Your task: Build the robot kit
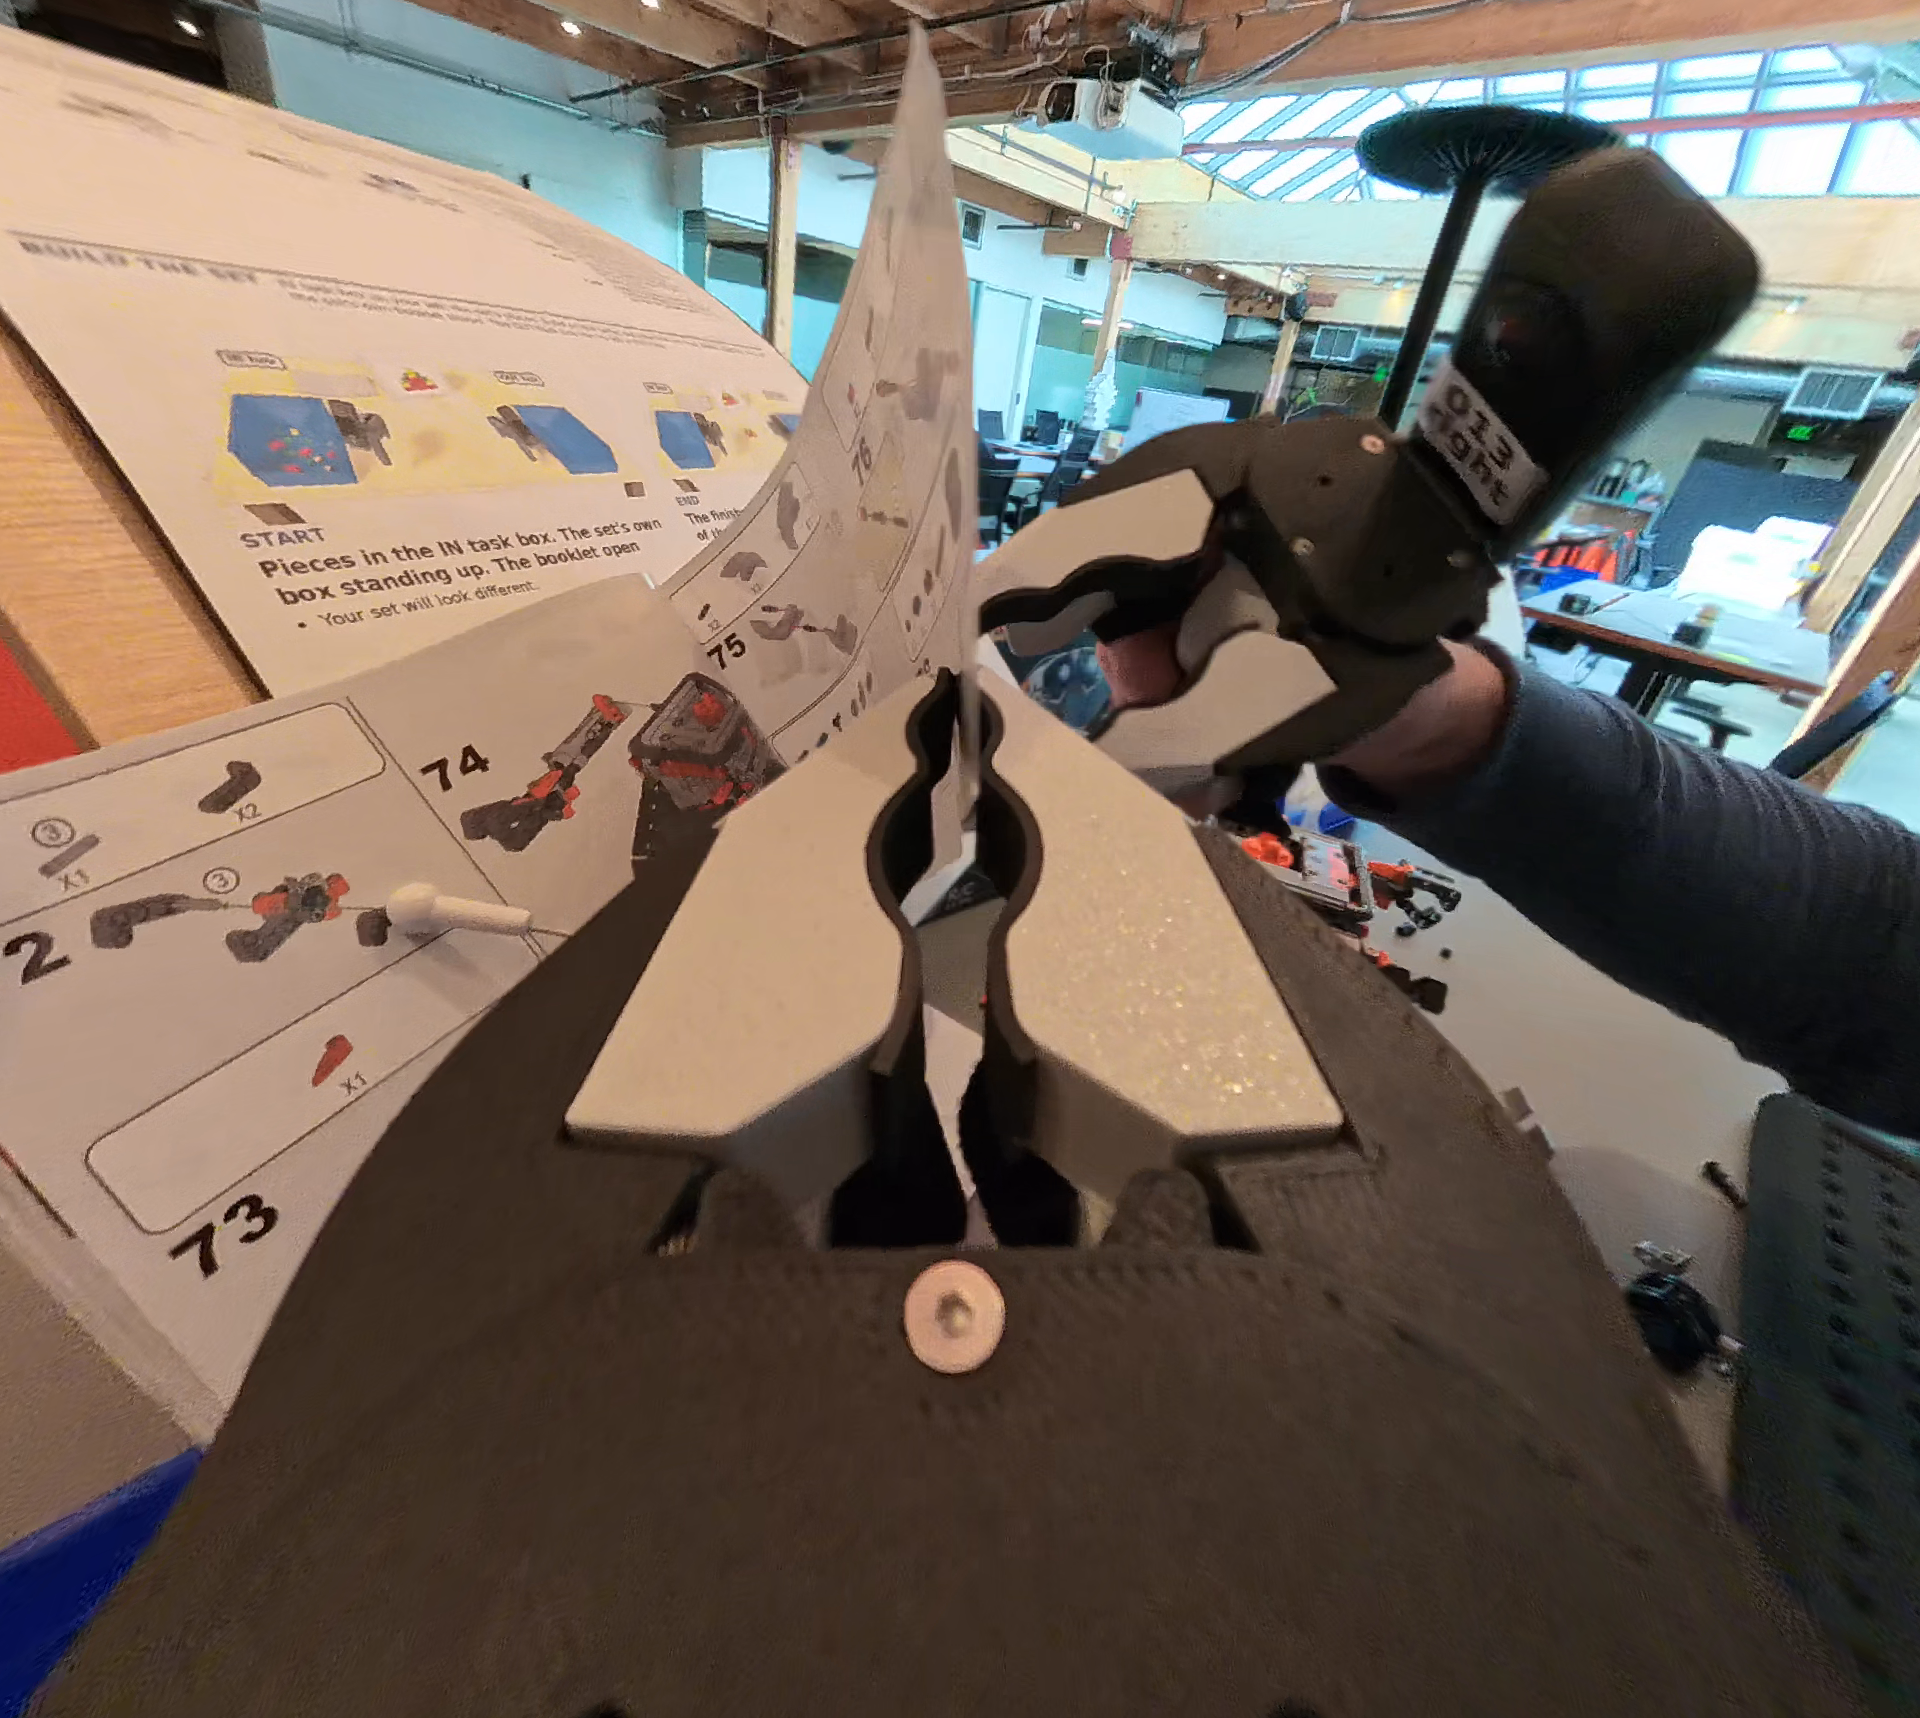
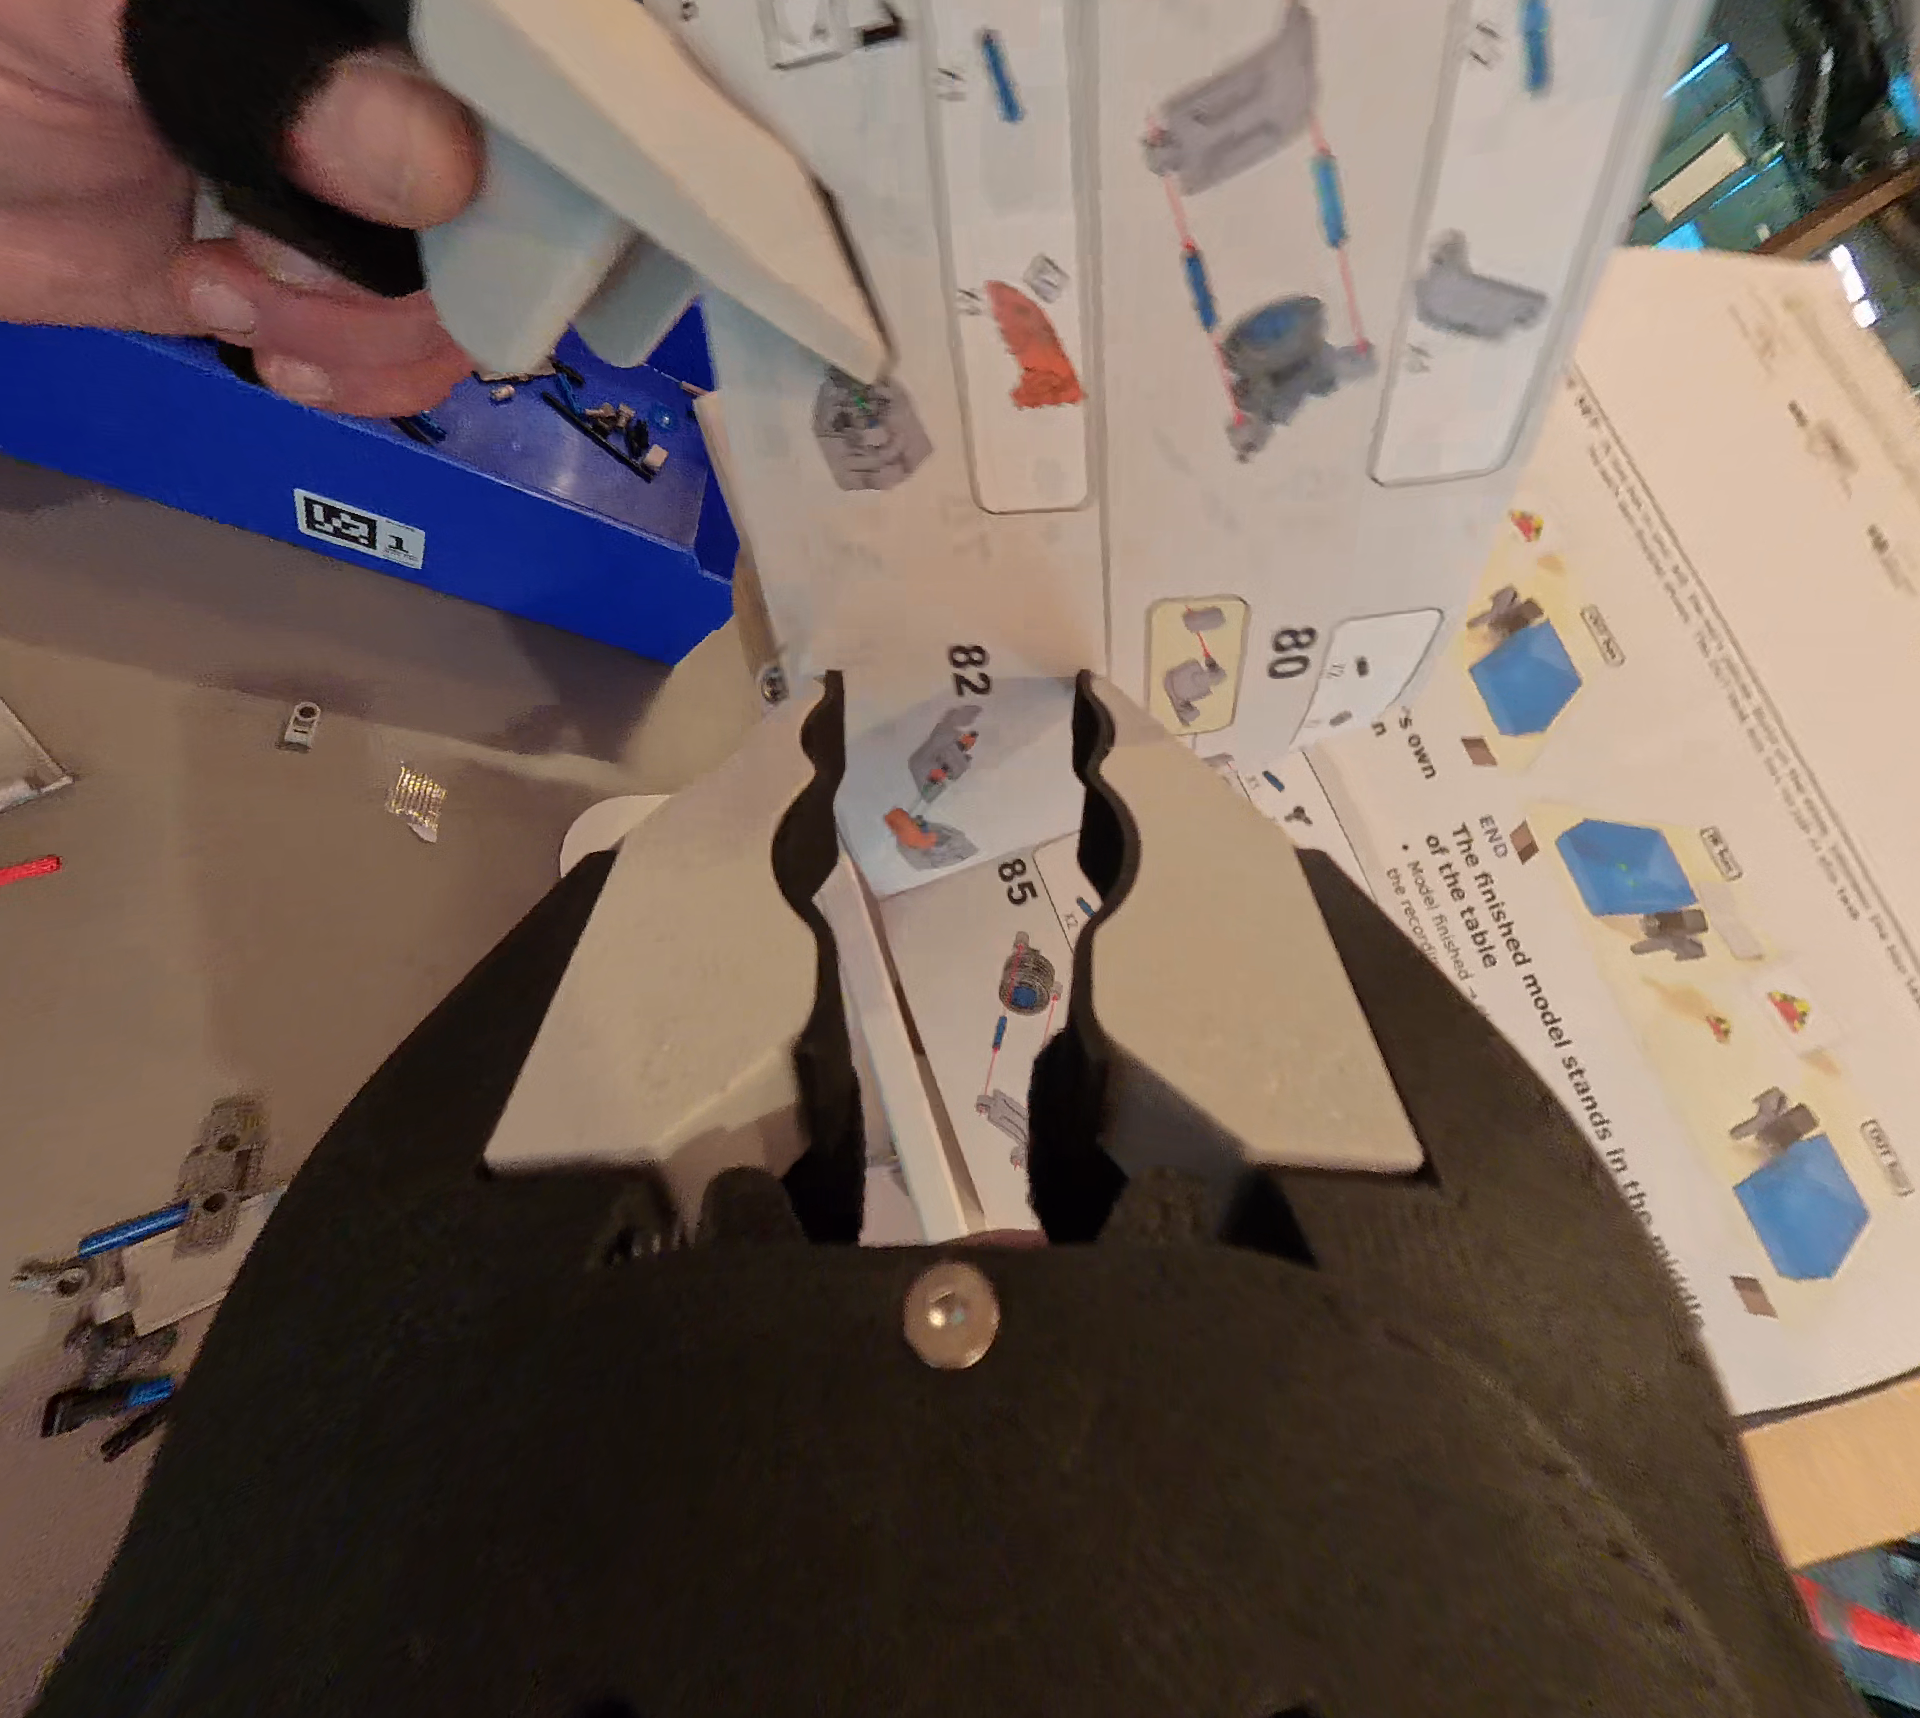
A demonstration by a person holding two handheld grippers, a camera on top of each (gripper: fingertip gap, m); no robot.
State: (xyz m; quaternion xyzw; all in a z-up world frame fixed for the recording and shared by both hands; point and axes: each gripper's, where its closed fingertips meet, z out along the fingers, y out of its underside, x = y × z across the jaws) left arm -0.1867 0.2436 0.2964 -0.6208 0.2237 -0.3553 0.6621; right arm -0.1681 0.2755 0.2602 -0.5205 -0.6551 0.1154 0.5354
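An open building-instruction booklet [image 1: 312, 889] stands propped in front of me. My left gripper [image 1: 961, 702] is shut on one page [image 1: 904, 421], which rises edge-on from between the fingertips. In the right wrist view that lifted page [image 2: 1195, 214] curves overhead, with the left gripper [image 2: 868, 349] pinching its edge. My right gripper [image 2: 956, 692] is open and holds nothing. Lower booklet pages [image 2: 935, 941] show through its gap. In the left wrist view the right gripper [image 1: 1081, 629] hovers just right of the lifted page.
A large printed sheet [image 1: 364, 318] leans behind the booklet [image 2: 1714, 733]. A blue box [image 2: 499, 505] with small pieces stands to the left. Loose grey, blue and black pieces [image 2: 218, 1159] lie on the grey tabletop. A partly built model [image 1: 1330, 868] sits to the right. About 6 cm separates my left fingertips from my right.
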